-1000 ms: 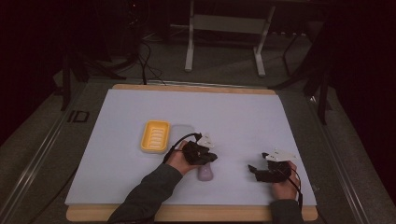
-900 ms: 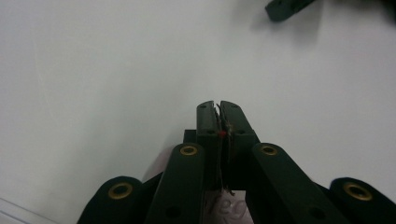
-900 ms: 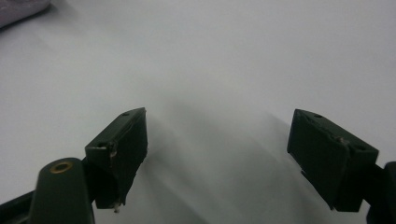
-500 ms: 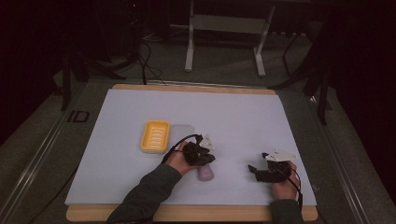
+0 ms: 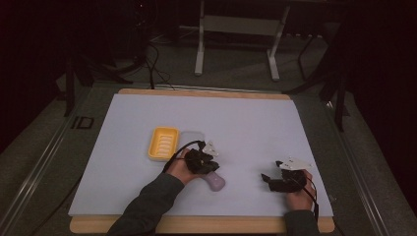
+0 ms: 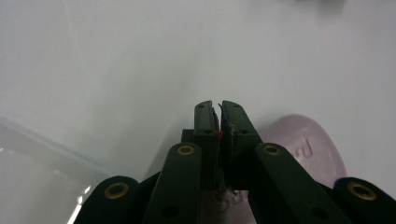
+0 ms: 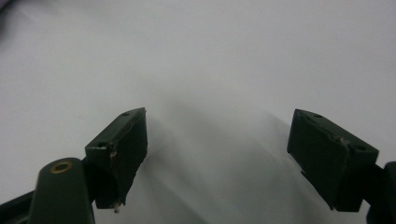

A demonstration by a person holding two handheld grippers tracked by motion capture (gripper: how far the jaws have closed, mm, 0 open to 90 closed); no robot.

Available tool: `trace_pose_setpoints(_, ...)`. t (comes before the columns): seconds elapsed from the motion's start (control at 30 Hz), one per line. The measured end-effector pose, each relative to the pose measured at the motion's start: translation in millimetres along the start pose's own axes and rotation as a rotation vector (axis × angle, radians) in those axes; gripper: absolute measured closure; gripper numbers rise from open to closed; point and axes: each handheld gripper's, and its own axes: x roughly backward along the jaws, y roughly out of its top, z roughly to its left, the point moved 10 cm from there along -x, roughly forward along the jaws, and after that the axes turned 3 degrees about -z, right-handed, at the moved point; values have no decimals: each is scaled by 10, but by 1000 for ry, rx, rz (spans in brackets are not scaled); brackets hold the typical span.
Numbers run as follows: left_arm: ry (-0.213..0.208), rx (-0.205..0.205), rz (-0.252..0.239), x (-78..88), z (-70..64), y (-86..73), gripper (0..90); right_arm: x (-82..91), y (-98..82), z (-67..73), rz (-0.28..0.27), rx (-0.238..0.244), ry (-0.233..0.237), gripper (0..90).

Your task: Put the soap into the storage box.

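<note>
- The yellow soap dish sat left of centre on the counter, with a clear lid lying just beside it on the right.
- The left hand-held gripper hovered just right of that lid, directly over the pale lilac soap bar, which lay flat on the counter near the person's edge.
- In the left gripper view its jaws stood almost together, a thin slit between the fingertips, and had just been opening slightly. Nothing was between them, and the soap bar lay below and behind the tips.
- To take the bar well, the jaws would likely need to open much wider, straddle its narrow sides, and come down low before closing. The soap looks smooth, so a grip near its middle should slip less.
- The carry to the dish is short, so a level, low lift seems enough.
- The right hand-held gripper rested well apart on the right, jaws spread wide over bare counter, holding nothing.
</note>
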Motion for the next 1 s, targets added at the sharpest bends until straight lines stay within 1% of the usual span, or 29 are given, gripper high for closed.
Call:
trace_pose_setpoints(0.03, 1, 2, 9, 41, 3, -34, 854, 0, 0, 1, 0, -1, 0, 198)
trace_pose_setpoints(0.13, 3, 8, 23, 81, 2, -71, 846, 1, -1, -1, 0, 0, 0, 198)
trace_pose_setpoints(0.2, 5, 4, 42, 136, -18, -125, 844, 0, -1, -1, 0, 1, -1, 198)
trace_pose_setpoints(0.3, 1, 7, 51, 169, -36, -159, 843, 0, -1, -1, 0, 2, -1, 198)
trace_pose_setpoints(0.33, -2, 5, 61, 189, -41, -180, 836, 0, 0, -2, 0, 2, -2, 198)
trace_pose_setpoints(0.4, -3, 12, 67, 212, -44, -206, 826, 1, 0, -1, 0, 2, -2, 198)
trace_pose_setpoints(0.43, -4, 14, 67, 220, -37, -209, 805, 0, 0, -1, 0, 2, -2, 198)
trace_pose_setpoints(0.47, -8, 20, 62, 229, -30, -204, 739, -1, -2, 0, 2, 3, -2, 198)
trace_pose_setpoints(0.5, -16, 22, 63, 237, -30, -202, 739, -1, -2, 0, 2, 3, -2, 198)
trace_pose_setpoints(0.53, -26, 19, 62, 246, -30, -194, 702, -1, 0, 0, 1, 3, -2, 198)
trace_pose_setpoints(0.57, -29, 20, 62, 250, -35, -187, 702, -1, 0, 0, 1, 3, -2, 198)
trace_pose_setpoints(0.6, -35, 14, 63, 257, -43, -179, 682, -1, -1, -1, 1, 3, -2, 198)
trace_pose_setpoints(0.63, -40, 8, 60, 263, -54, -165, 628, -1, 0, 0, 1, 2, -1, 198)
trace_pose_setpoints(0.67, -44, 4, 61, 270, -62, -159, 617, -1, 0, 1, 1, 2, 0, 198)
trace_pose_setpoints(0.7, -53, -3, 58, 277, -73, -149, 617, -1, 0, 1, 1, 2, 0, 198)
trace_pose_setpoints(0.73, -67, -11, 54, 284, -84, -135, 599, -1, -1, 0, 1, 3, -2, 198)
trace_pose_setpoints(0.8, -72, -5, 52, 287, -95, -122, 561, -3, -4, 5, 6, 8, -3, 198)
trace_pose_setpoints(0.83, -78, -13, 51, 292, -100, -118, 544, -7, -5, 8, 8, 13, -3, 198)
trace_pose_setpoints(0.87, -81, -22, 50, 296, -104, -113, 525, -10, -7, 9, 11, 16, -5, 198)
trace_pose_setpoints(1.0, -81, -32, 53, 307, -110, -100, 496, -12, -8, 12, 12, 15, -5, 198)
